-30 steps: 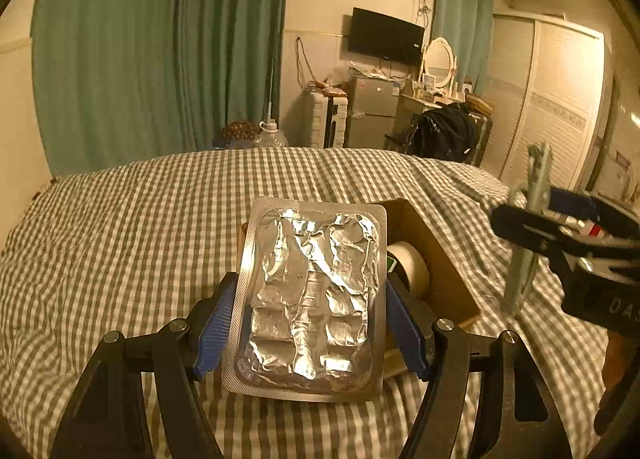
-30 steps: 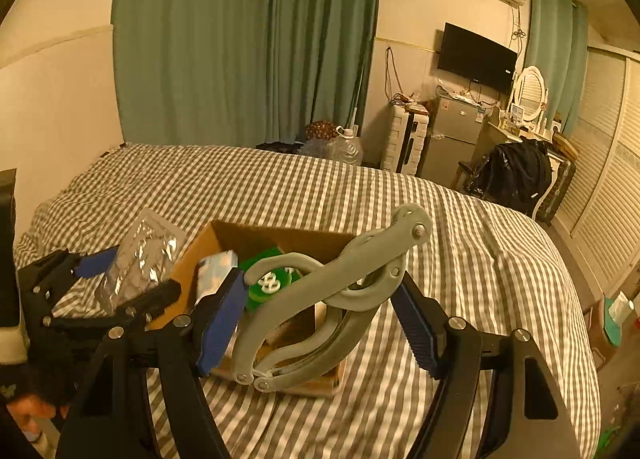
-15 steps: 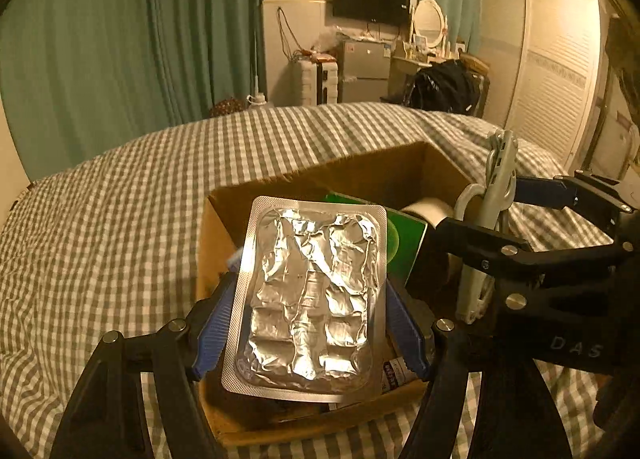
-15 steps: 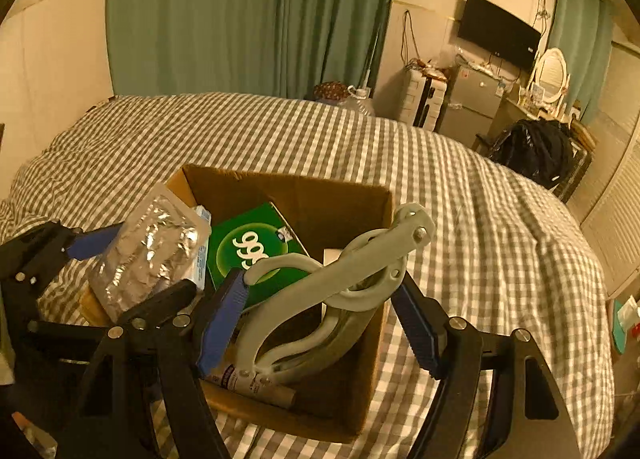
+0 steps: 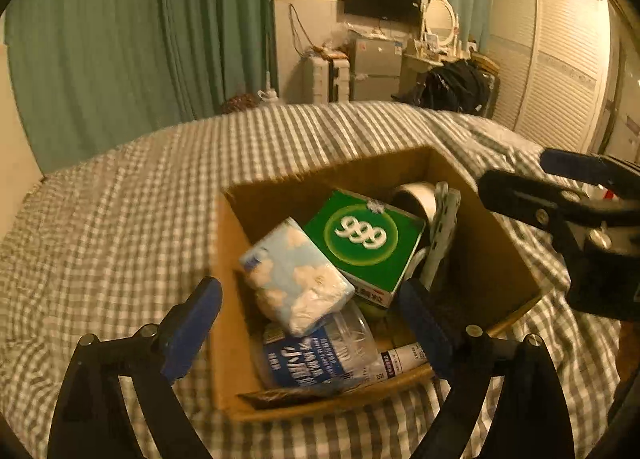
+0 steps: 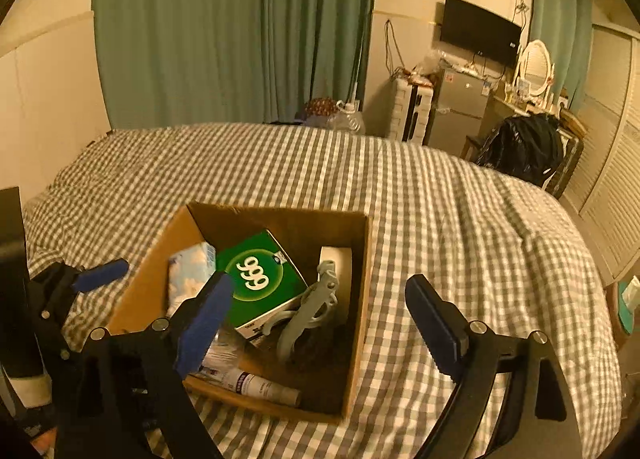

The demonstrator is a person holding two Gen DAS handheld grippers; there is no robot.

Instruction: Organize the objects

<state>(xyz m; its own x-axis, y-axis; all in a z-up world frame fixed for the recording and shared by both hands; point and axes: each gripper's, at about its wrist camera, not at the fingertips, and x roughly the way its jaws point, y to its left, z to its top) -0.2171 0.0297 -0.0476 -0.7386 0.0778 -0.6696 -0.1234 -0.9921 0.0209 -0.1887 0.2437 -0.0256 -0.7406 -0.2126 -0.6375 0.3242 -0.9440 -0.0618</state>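
Directly below and ahead of both grippers sits the cardboard box [image 6: 360,299]. The right gripper [image 6: 320,319] hangs jaws apart and empty above the grey clamp tool [image 6: 308,311], which leans lengthwise away from it; the left gripper [image 5: 312,319], equally spread, hovers over the tissue pack [image 5: 292,279].

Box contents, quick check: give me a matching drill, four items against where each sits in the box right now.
Items:
1. green box
2. tissue pack
3. tape roll
4. tube

Places:
A. far right corner of the cardboard box
B. lying along the near wall
C. by the left wall, leaning on the bottle
D. middle, tilted, beside the grey tool

Pairs: 1-D, 2-C, 3-A, 4-B
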